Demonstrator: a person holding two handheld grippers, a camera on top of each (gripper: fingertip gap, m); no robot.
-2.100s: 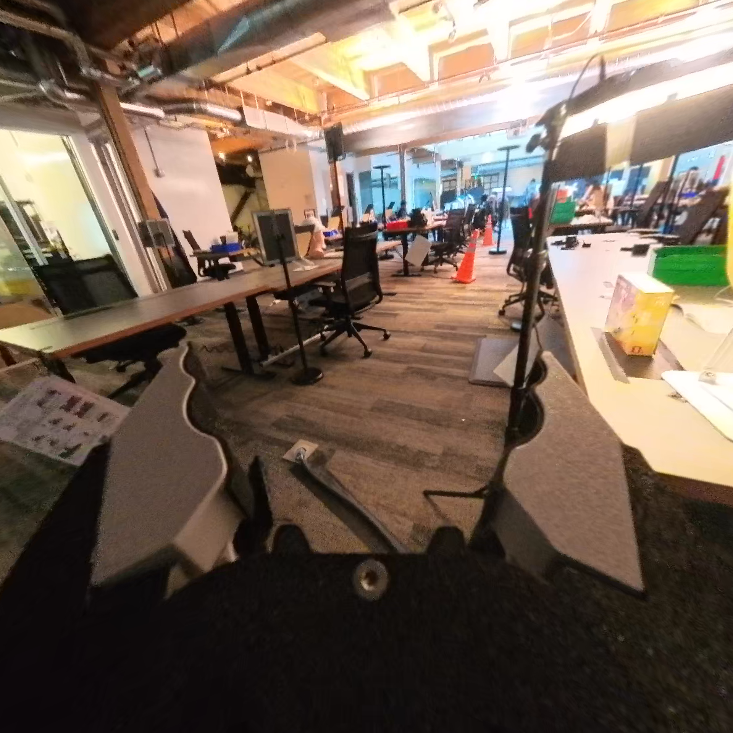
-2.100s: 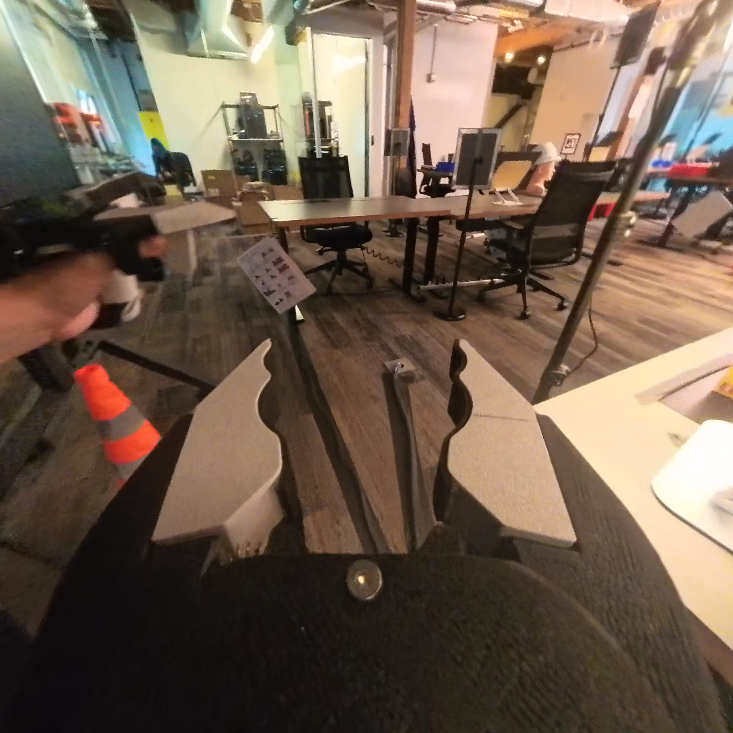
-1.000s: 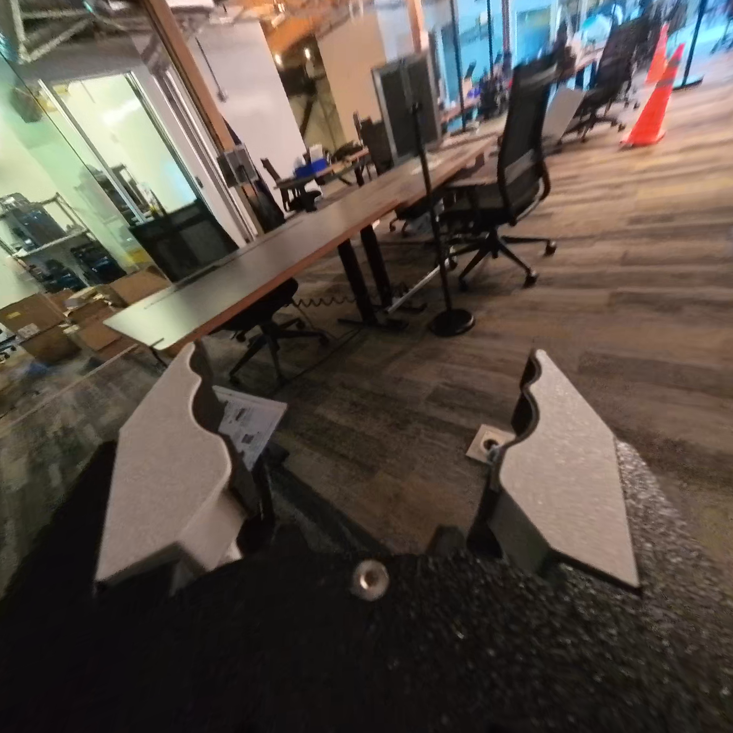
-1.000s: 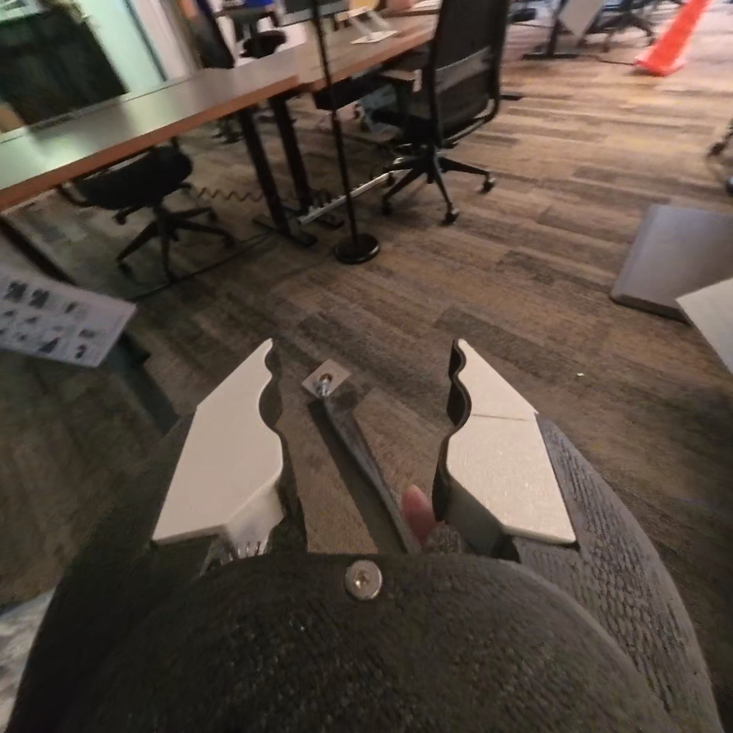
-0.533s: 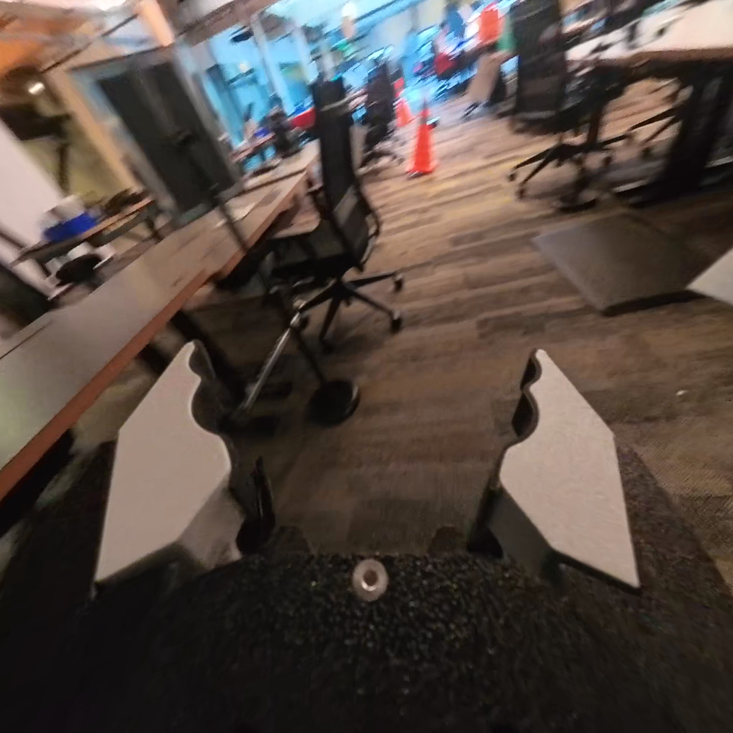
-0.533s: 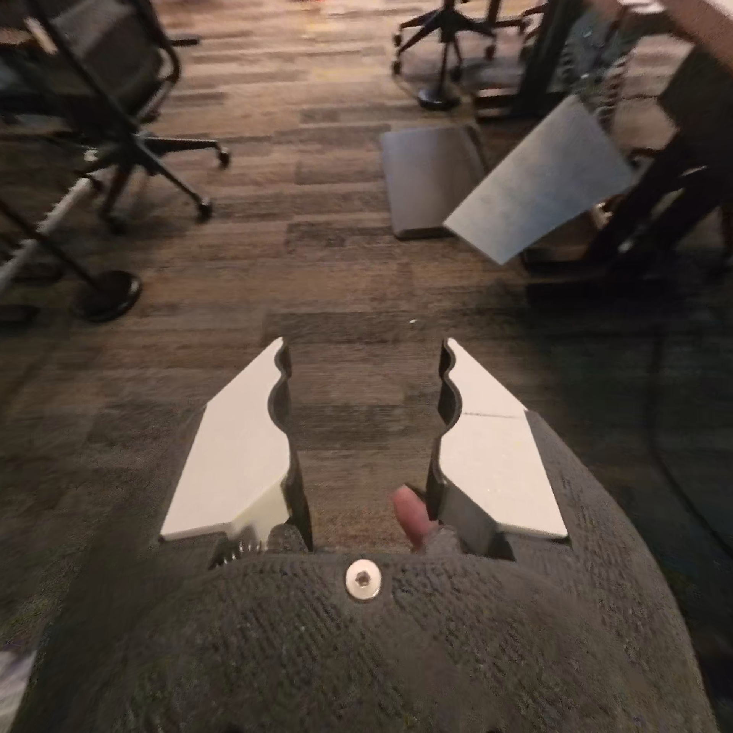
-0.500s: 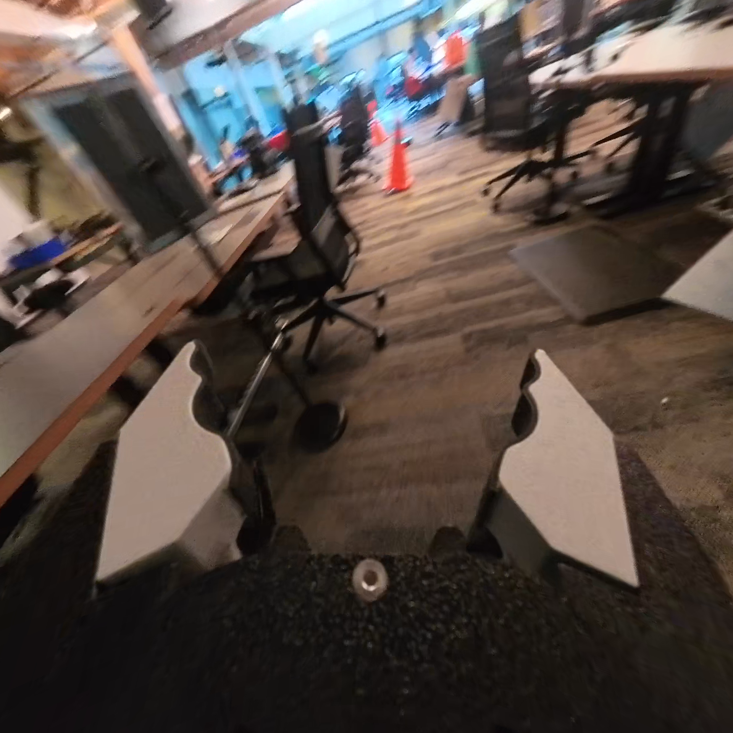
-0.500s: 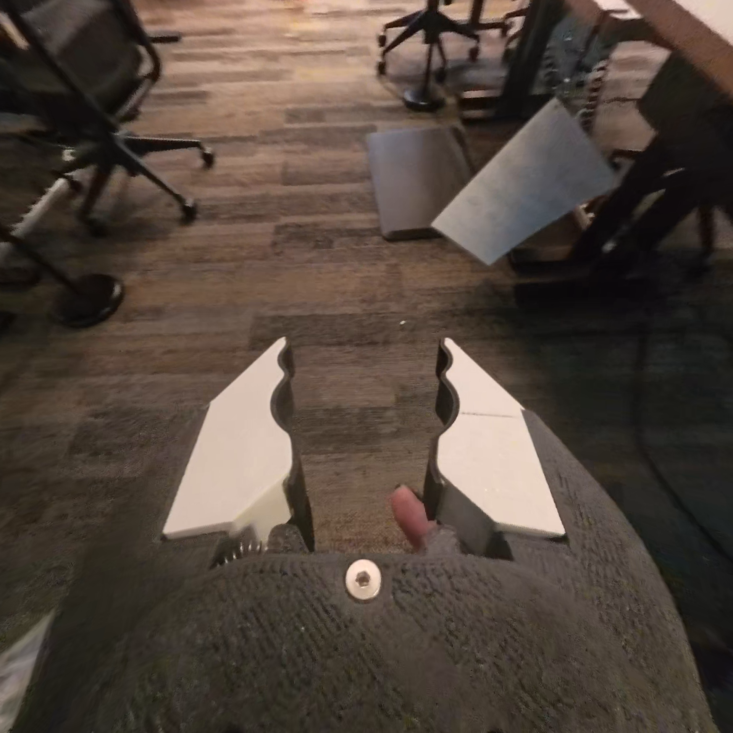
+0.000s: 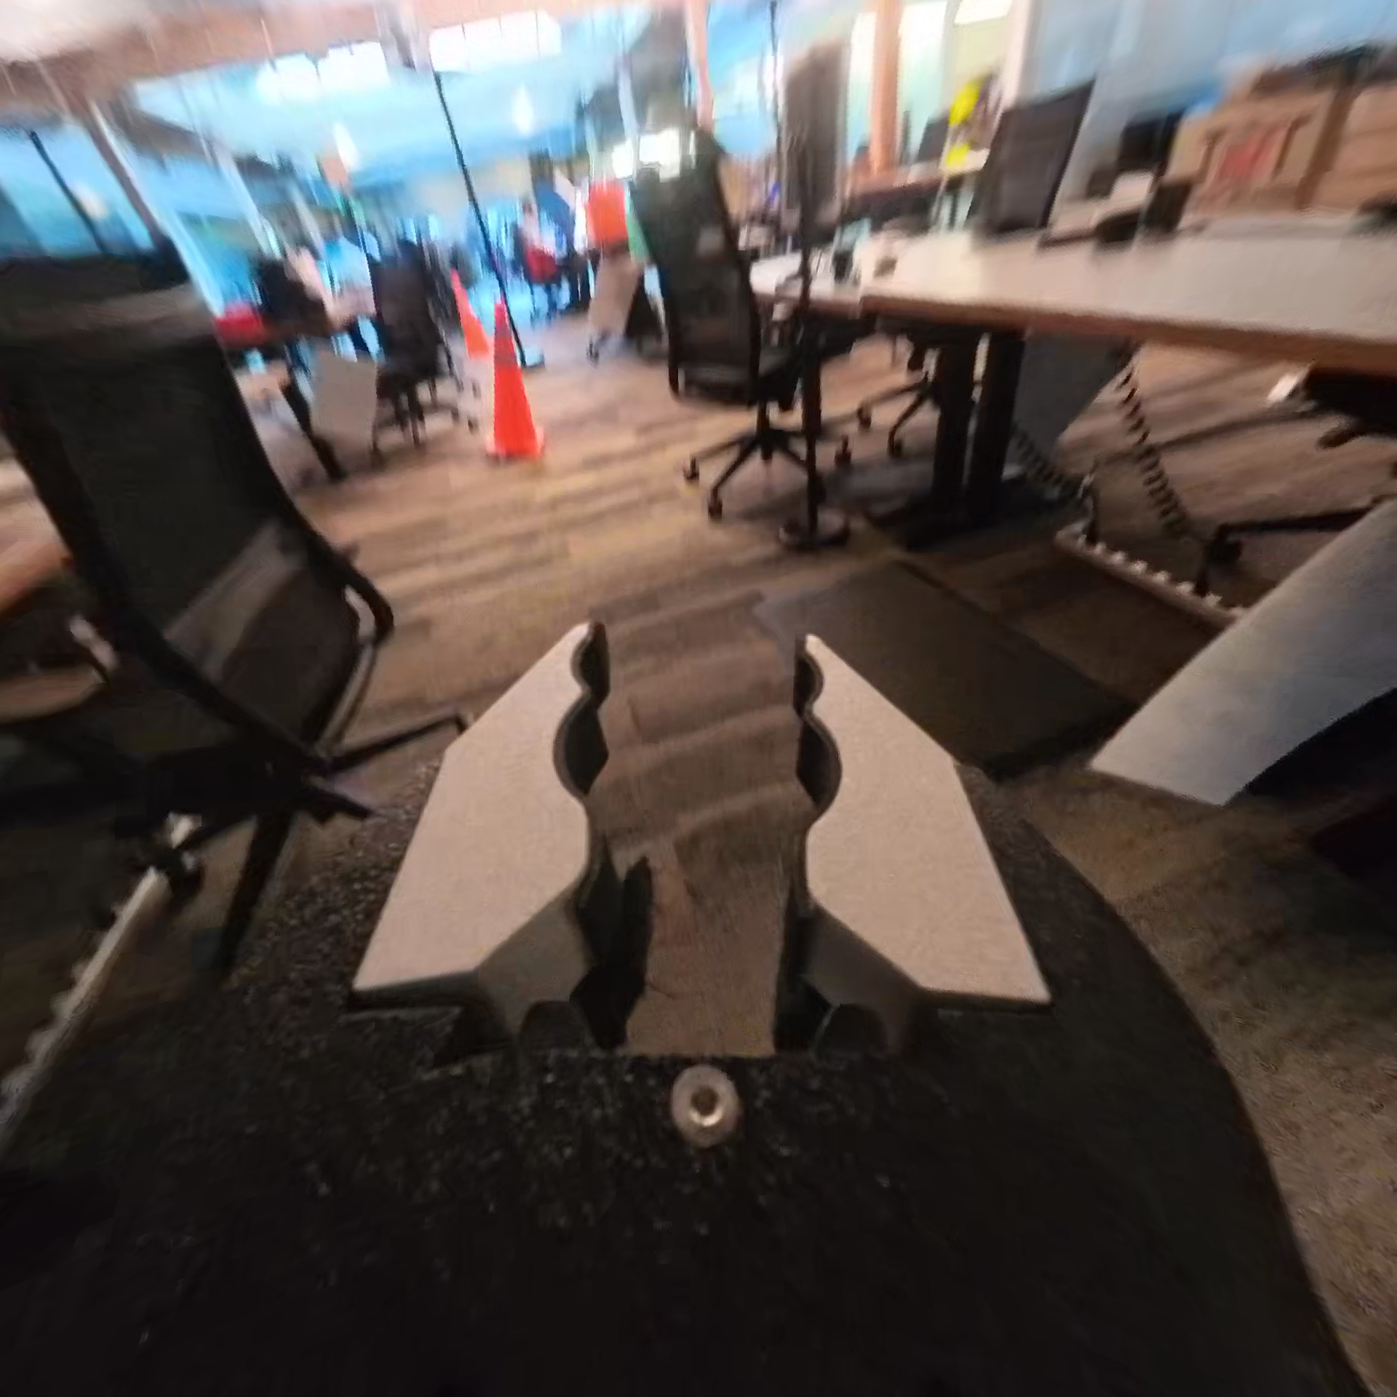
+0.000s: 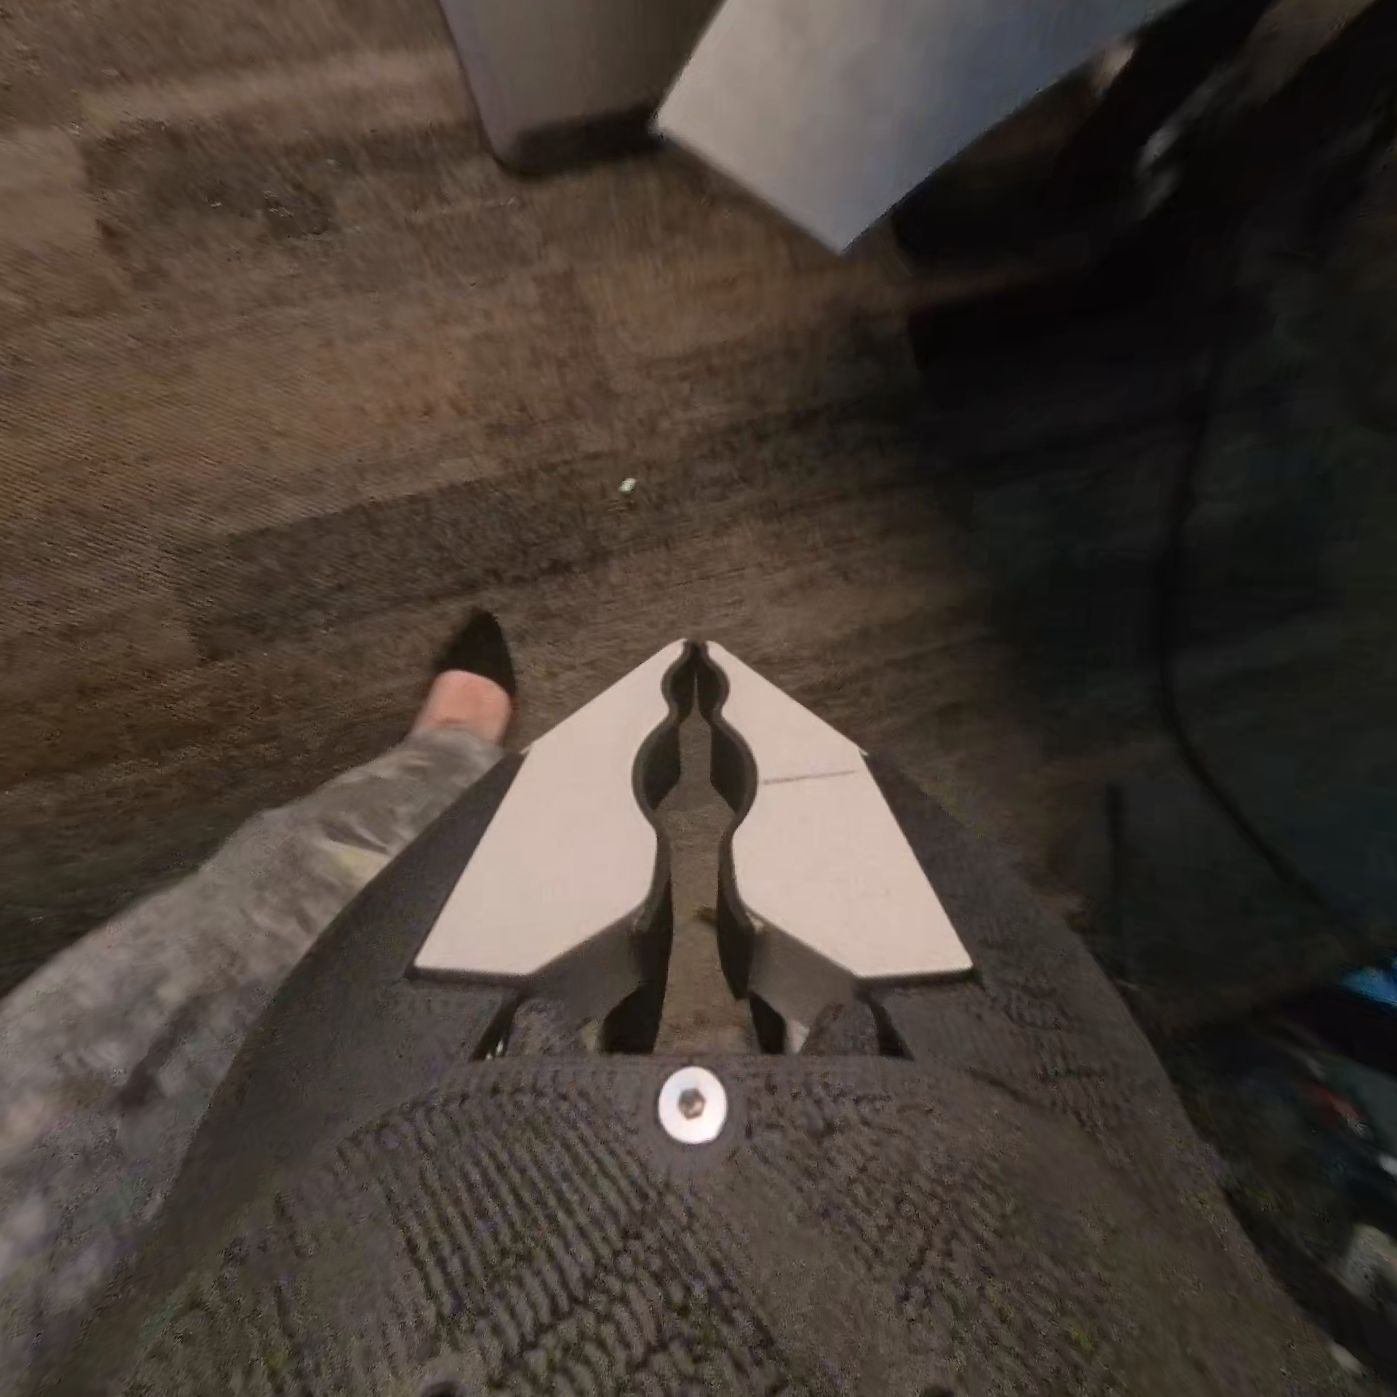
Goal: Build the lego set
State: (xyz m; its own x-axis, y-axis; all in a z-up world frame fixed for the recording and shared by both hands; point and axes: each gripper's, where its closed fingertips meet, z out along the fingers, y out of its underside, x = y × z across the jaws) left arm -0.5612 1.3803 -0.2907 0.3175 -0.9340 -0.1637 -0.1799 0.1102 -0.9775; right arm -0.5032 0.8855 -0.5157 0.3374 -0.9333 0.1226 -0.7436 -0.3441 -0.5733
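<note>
both tools had closed up within a second: the right gripper [image 10: 694, 644] pressed tip to tip on nothing, the left gripper [image 9: 699, 642] narrowed to a slim empty gap. no lego showed anywhere, so building looked stalled. only the left view caught desks [image 9: 1134, 295] and a cone [image 9: 512, 393]; the right caught carpet [image 10: 302, 378] and a shoe [image 10: 476, 658].

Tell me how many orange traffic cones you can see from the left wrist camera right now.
2. One cone stands on the floor left of centre; a second cone is just behind it, partly hidden. Blur may hide others.
</note>
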